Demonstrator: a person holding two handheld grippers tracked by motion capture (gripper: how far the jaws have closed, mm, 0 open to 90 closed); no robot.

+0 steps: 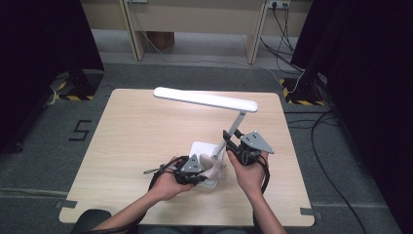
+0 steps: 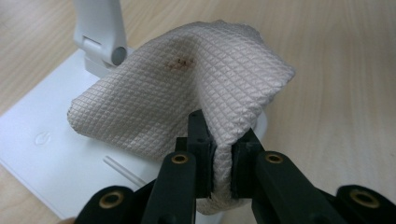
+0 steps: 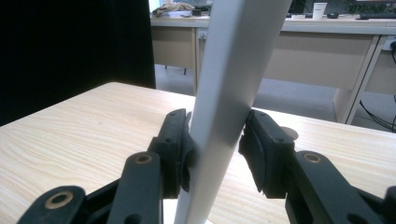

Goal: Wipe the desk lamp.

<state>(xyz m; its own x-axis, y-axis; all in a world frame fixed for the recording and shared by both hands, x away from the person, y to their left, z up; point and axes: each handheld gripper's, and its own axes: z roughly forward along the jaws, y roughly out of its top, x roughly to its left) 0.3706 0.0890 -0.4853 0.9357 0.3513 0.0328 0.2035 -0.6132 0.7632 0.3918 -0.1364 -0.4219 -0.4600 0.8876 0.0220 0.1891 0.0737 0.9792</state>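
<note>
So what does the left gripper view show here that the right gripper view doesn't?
Left gripper view: the left hand-held gripper pinching a quilted cloth with a small brown stain, draped over the lamp's white base by the hinge.

Right gripper view: the right hand-held gripper clamped on the lamp's slanted white arm, with a desk behind.

Both: black jaws gripping something, the same lamp and the pale wooden table.

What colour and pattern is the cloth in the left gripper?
The cloth is pale pinkish-beige with a fine diamond weave and a small brown stain; clearest in the left gripper view.
</note>
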